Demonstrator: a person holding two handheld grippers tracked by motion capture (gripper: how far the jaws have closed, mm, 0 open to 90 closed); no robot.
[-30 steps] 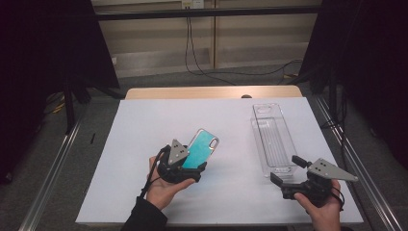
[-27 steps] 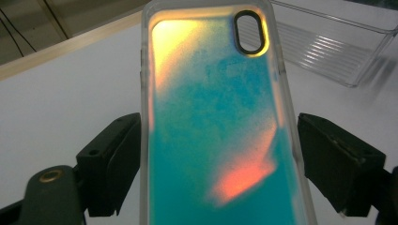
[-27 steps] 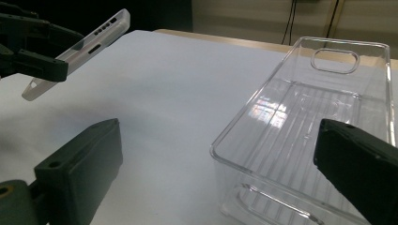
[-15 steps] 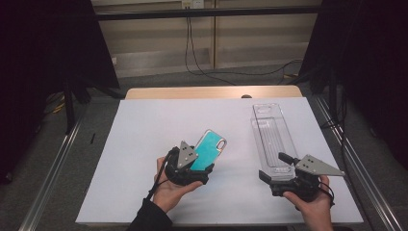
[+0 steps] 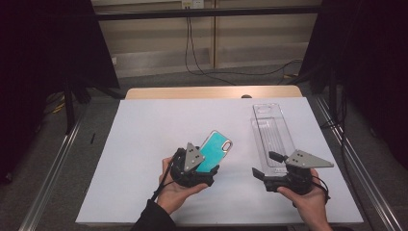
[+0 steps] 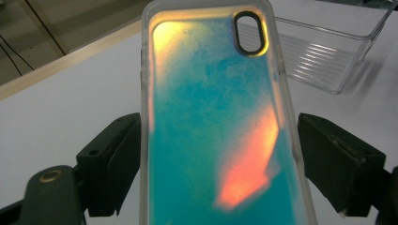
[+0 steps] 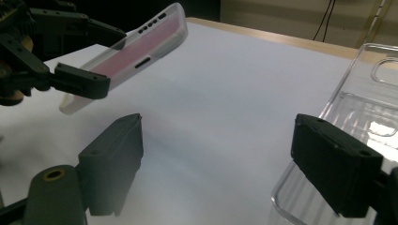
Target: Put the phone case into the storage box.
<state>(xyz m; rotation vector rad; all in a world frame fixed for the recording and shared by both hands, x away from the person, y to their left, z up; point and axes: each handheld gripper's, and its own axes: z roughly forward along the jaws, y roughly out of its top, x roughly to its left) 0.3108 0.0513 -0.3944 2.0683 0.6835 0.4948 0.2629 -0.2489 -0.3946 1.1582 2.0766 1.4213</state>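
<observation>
A phone case (image 5: 216,148) with a teal back and clear rim is lifted off the white table and tilted, with my left gripper (image 5: 199,166) shut on its long sides. In the left gripper view the case (image 6: 216,131) stands between both black jaws, camera hole at the top. My right gripper (image 5: 264,163) hovers at the near end of a clear plastic tray (image 5: 272,132), pointing left. Its jaws have just been closing, with only bare table between them (image 7: 216,159). In the right gripper view the raised case (image 7: 136,51) is at upper left and the tray (image 7: 371,103) behind the right jaw.
The white table sheet (image 5: 159,130) lies on a wooden tabletop (image 5: 211,91). Metal rails (image 5: 53,168) run along both sides, and cables hang over the floor behind. The sheet's front edge is close under both hands.
The right gripper has moved left along the tray's near end and its jaws have narrowed. The left hand has shifted slightly right, still holding the case.
</observation>
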